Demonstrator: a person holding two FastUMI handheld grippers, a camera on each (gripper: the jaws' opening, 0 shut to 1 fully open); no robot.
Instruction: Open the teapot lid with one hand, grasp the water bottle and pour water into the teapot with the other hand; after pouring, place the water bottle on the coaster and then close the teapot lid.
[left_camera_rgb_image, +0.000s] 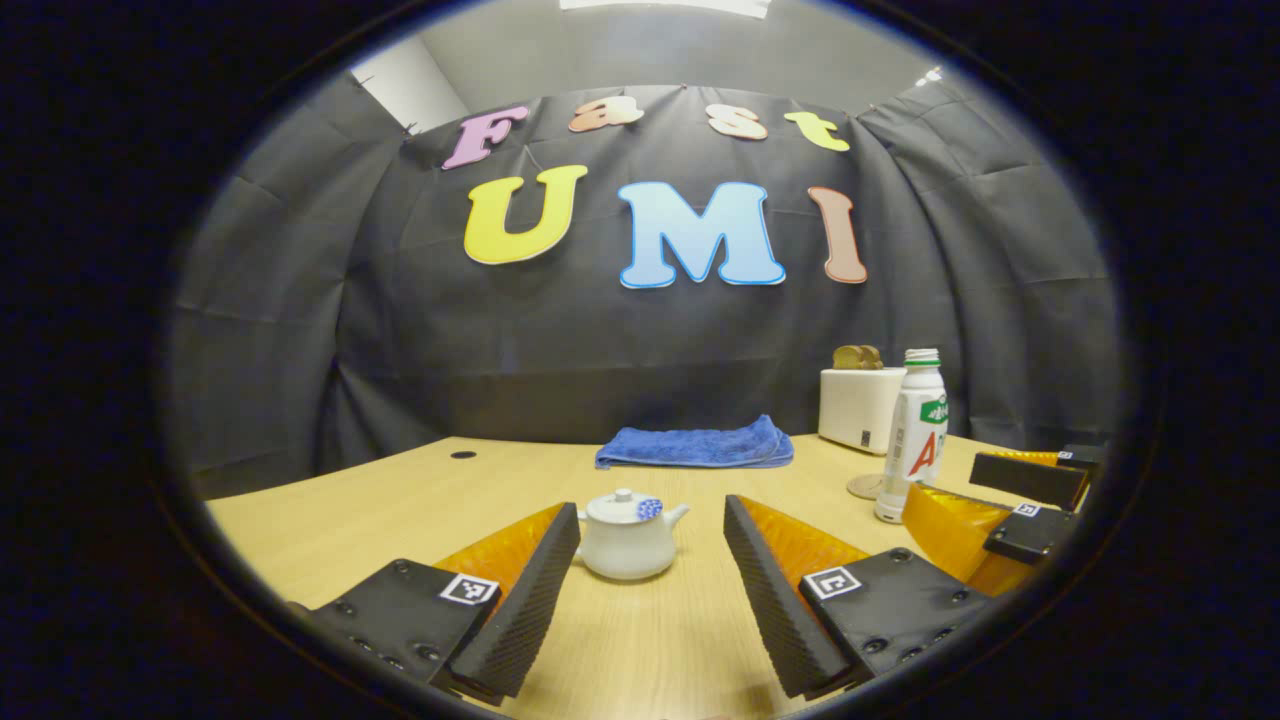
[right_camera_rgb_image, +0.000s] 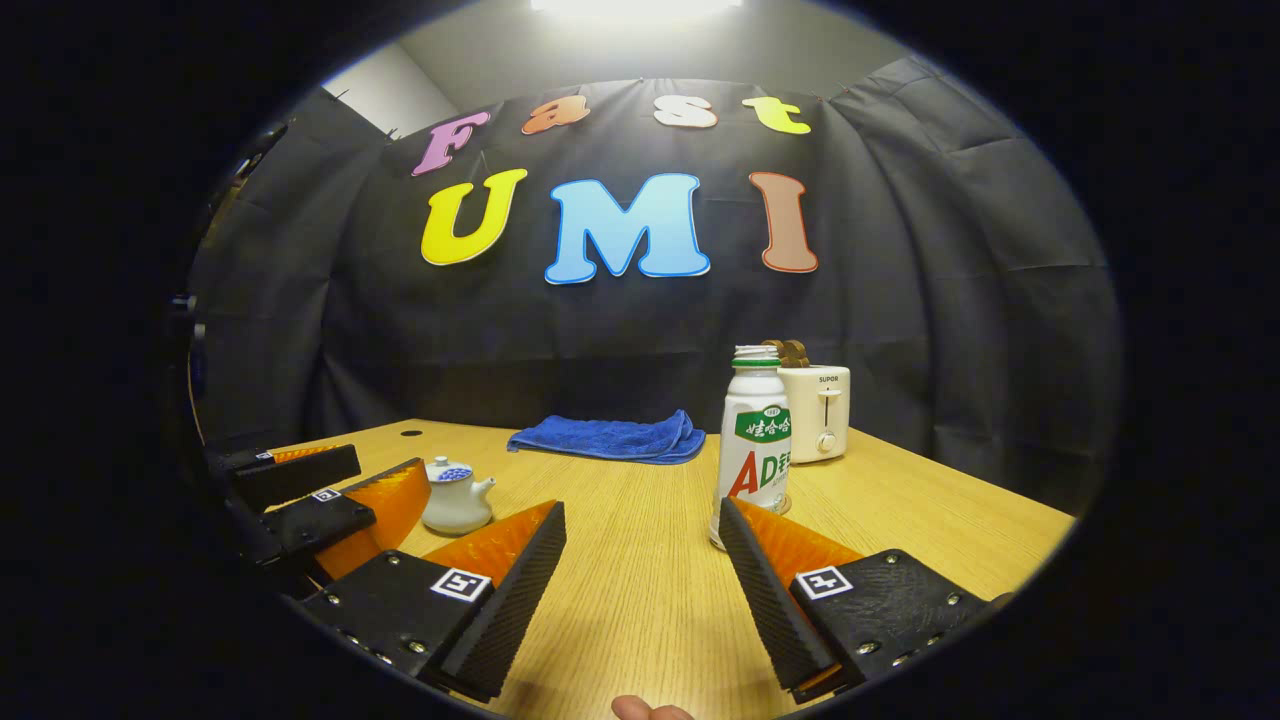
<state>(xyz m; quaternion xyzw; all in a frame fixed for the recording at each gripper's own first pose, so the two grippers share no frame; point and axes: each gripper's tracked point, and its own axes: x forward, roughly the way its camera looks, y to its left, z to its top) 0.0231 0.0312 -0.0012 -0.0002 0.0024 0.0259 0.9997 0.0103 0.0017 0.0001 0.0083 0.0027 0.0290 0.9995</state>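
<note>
Now, tools: two. The left tool (left_camera_rgb_image: 650, 580) is spread wide, holding nothing, with the teapot (left_camera_rgb_image: 628, 537) ahead between its fingers. The right tool (right_camera_rgb_image: 640, 580) is equally wide and empty-handed.
Teapot: one, white, lid (left_camera_rgb_image: 622, 506) on, standing on the worktop (left_camera_rgb_image: 640, 640).
Bottle: one, white, upright (right_camera_rgb_image: 755, 440), just beyond the right tool's right finger.
Coaster: one, round (left_camera_rgb_image: 864, 486), beside the bottle's foot.
Cloth: one, blue, folded (right_camera_rgb_image: 605, 437), near the back edge.
Toaster: one, white (right_camera_rgb_image: 818, 410), behind the bottle.
Worktop: pale wood grain.
Room: black cloth walls, grey ceiling, lamp overhead.
</note>
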